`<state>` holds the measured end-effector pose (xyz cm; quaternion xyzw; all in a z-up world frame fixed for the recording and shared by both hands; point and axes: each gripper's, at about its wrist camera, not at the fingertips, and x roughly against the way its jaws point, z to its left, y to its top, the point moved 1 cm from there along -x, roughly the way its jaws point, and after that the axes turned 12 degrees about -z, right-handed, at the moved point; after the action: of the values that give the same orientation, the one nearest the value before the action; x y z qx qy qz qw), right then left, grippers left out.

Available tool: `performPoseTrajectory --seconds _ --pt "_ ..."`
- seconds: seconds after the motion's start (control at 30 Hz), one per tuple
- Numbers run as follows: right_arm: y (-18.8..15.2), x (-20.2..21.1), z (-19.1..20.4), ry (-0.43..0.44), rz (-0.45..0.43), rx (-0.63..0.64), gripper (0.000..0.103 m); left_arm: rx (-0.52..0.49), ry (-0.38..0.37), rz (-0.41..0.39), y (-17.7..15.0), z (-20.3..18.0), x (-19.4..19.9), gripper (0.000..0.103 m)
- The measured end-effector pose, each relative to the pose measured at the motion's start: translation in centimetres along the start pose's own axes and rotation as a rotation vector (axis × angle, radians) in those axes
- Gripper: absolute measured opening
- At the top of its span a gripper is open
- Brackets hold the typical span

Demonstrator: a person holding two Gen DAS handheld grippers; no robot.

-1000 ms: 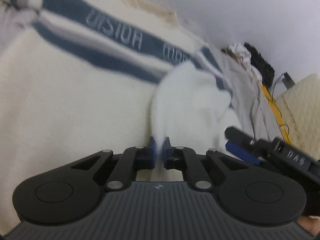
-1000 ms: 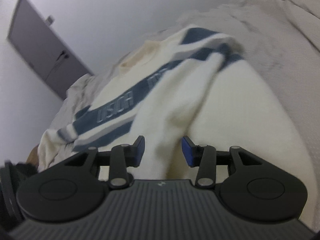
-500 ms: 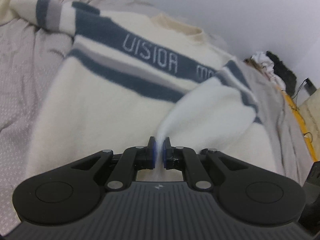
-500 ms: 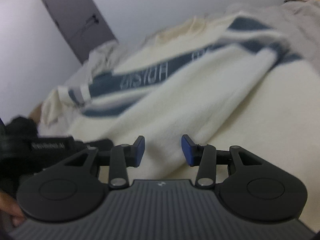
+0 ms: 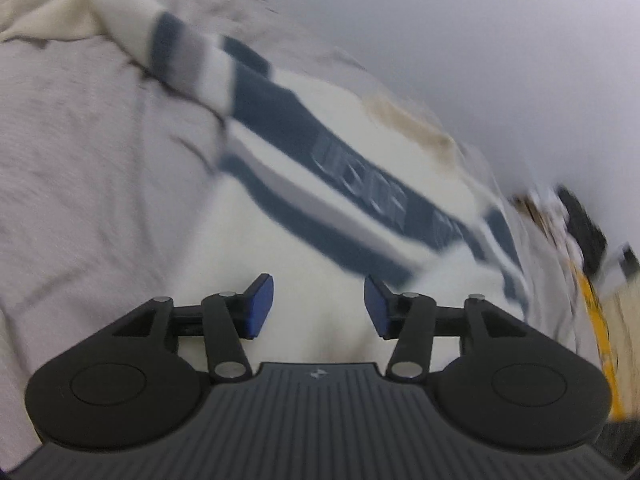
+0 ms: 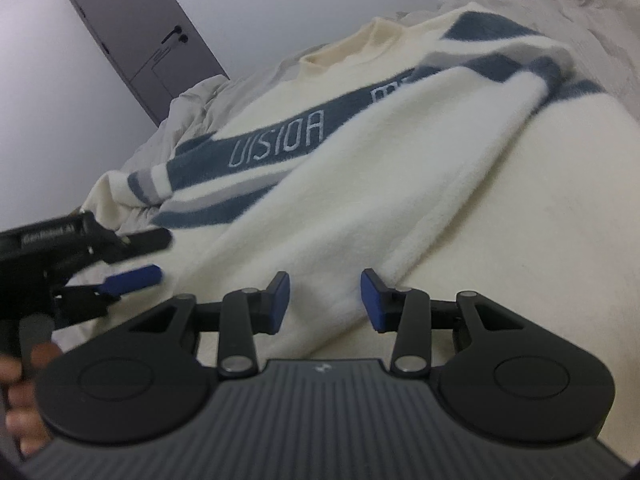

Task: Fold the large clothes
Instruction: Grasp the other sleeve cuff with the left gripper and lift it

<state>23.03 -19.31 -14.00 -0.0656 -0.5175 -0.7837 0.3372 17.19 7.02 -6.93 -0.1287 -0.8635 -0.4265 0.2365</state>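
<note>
Released from the left gripper [image 5: 319,306], whose jaws just opened, the sleeve [image 6: 360,200] lies across the sweater [image 6: 540,240]. Right gripper [image 6: 325,300] stands spread, pinching nothing.

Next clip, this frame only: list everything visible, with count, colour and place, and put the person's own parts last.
fluffy cream sweater with blue-grey stripes: one, spread flat on the bed, one sleeve folded across its front
crumpled pale grey bedsheet: one, under the sweater
grey door with a dark handle: one, far left in the right wrist view
yellow item: one, blurred, right edge in the left wrist view
left gripper: black, blue pads, jaws just opened, over the sweater
right gripper: black, blue pads, open astride the sleeve
hand: one, lower left
</note>
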Motion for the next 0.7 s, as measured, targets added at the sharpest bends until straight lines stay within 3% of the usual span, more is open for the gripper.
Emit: performPoseTrajectory --seconds 0.33,0.6,0.7 --pt "0.4 0.2 -0.2 0.024 0.013 -0.026 0.045 0.1 0.099 -0.092 10.4 6.9 -4.9 0.065" --pt "0.8 -0.5 -1.2 0.041 0.014 -0.069 0.042 0.434 0.147 -0.208 15.9 16.0 -8.9 0.066" --pt "0.8 -1.2 -1.3 0.033 -0.015 -0.049 0.042 0.51 0.146 -0.248 17.1 17.8 -11.2 0.066"
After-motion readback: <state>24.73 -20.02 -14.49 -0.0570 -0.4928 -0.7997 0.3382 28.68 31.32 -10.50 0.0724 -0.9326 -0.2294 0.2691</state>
